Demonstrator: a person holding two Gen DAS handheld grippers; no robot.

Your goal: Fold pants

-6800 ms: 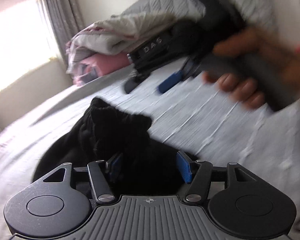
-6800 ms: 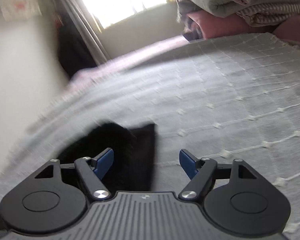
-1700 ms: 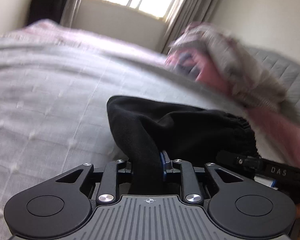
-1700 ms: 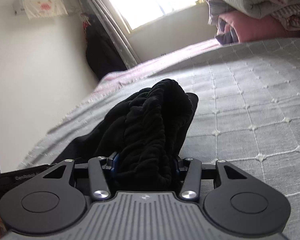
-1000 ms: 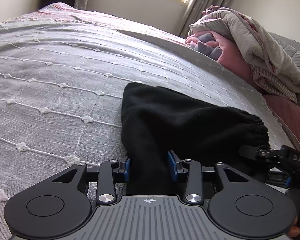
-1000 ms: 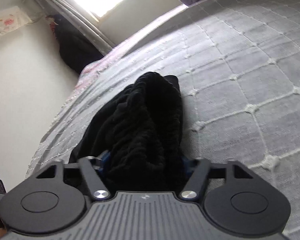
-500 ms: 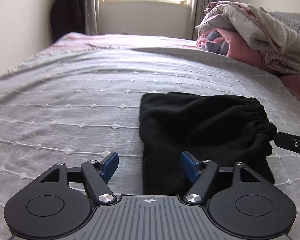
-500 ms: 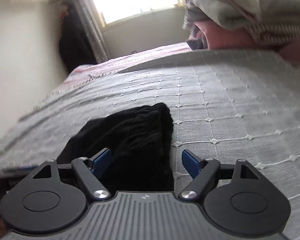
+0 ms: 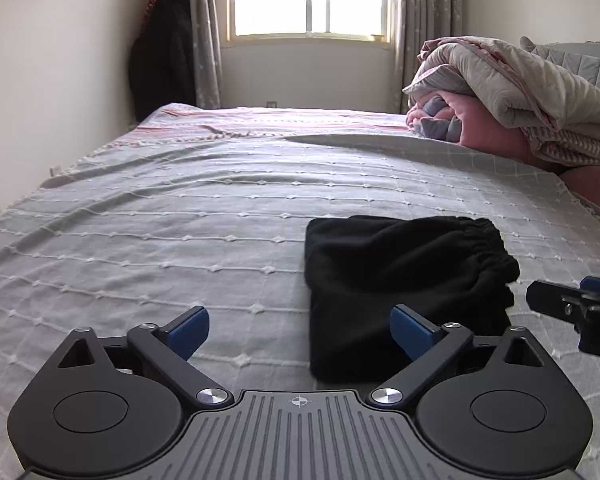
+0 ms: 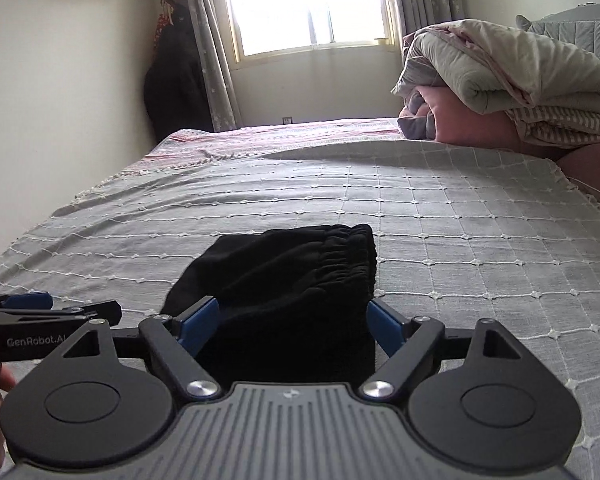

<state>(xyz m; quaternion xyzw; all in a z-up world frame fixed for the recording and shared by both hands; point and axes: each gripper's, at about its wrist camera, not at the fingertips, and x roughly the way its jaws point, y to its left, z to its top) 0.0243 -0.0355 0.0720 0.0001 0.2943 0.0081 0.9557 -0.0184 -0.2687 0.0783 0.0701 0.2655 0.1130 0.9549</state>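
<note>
The pants (image 9: 404, 280) lay folded on the bedspread (image 9: 180, 220), waistband uppermost. My left claw (image 9: 300, 326), its jaws just opened, and my right claw (image 10: 292, 320) stood spread, gripping nothing. Risk noted: a low jaw could snag and undo the fold.

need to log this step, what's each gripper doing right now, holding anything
left gripper: open, just been opening, holding nothing.
right gripper: open, holding nothing; the folded black pants lie free on the bed.
</note>
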